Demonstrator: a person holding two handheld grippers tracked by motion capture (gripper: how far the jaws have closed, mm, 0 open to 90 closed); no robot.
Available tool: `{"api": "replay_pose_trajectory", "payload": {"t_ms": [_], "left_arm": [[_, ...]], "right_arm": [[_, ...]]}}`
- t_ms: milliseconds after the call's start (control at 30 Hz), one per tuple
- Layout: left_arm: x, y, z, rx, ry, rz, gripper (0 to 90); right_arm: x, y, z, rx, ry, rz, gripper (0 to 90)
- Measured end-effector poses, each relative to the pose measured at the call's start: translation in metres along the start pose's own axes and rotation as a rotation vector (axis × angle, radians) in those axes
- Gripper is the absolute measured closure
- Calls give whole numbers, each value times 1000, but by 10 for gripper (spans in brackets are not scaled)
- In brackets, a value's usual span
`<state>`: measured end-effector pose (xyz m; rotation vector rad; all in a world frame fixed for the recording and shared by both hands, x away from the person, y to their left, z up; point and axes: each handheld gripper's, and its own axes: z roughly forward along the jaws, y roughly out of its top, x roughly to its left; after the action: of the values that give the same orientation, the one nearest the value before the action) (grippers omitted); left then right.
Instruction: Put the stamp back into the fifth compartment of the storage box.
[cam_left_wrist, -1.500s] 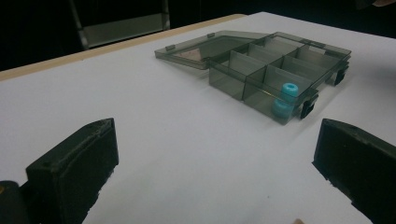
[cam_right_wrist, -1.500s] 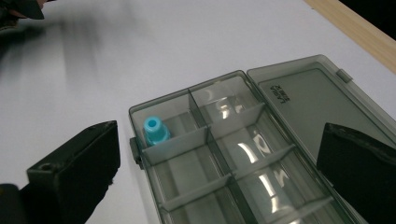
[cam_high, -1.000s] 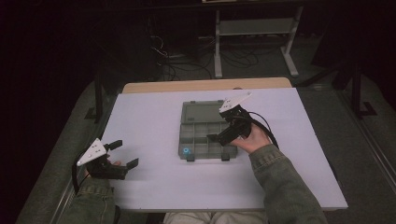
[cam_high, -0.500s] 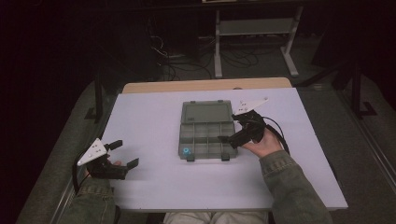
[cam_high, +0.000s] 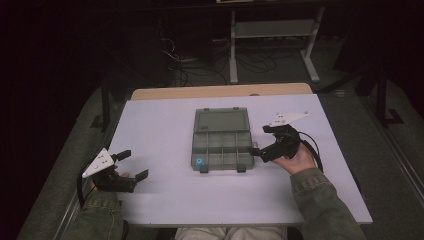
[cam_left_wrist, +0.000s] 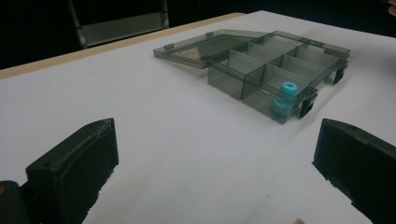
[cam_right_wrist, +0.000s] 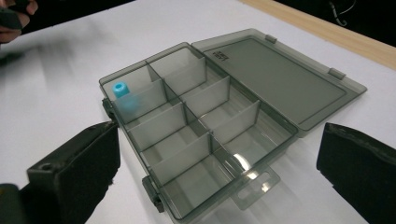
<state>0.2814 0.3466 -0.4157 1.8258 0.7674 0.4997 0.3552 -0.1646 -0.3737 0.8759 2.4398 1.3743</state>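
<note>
The person's right gripper (cam_high: 261, 141) is hovering just beside the right edge of the smoky grey translucent plastic compartment box (cam_high: 222, 145), its 2 black jaws spread wide and gripping nothing. In the right gripper view the box is lying between and beyond those jaws, with white table showing under both.

The left gripper (cam_high: 133, 164) is sitting near the front-left corner of the white table (cam_high: 160, 125), well apart from the box. Its jaws are also released wide, nothing between them but bare tabletop.

The box is lying in the middle of the table with its flat lid (cam_right_wrist: 280, 79) swung fully open and resting on the surface on the far side. A small light-blue plastic cylinder (cam_high: 199, 162) is standing upright in the box's front-left corner compartment; in the left gripper view that cylinder (cam_left_wrist: 289, 88) is at the box's nearest corner.

Open white surface is stretching wide to the left of the box and along the front edge. A narrower strip is lying to the right, where the right hand (cam_high: 299, 159) is holding its gripper.
</note>
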Motion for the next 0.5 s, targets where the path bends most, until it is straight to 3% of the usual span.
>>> {"api": "replay_pose_trajectory", "payload": {"t_ms": [267, 500], "left_arm": [[0, 0, 0, -2, 3, 1, 0], [0, 0, 0, -2, 4, 2, 0]], "right_arm": [[1, -11, -10, -55, -22, 12, 0], [-1, -24, -16, -68, -34, 27, 0]]}}
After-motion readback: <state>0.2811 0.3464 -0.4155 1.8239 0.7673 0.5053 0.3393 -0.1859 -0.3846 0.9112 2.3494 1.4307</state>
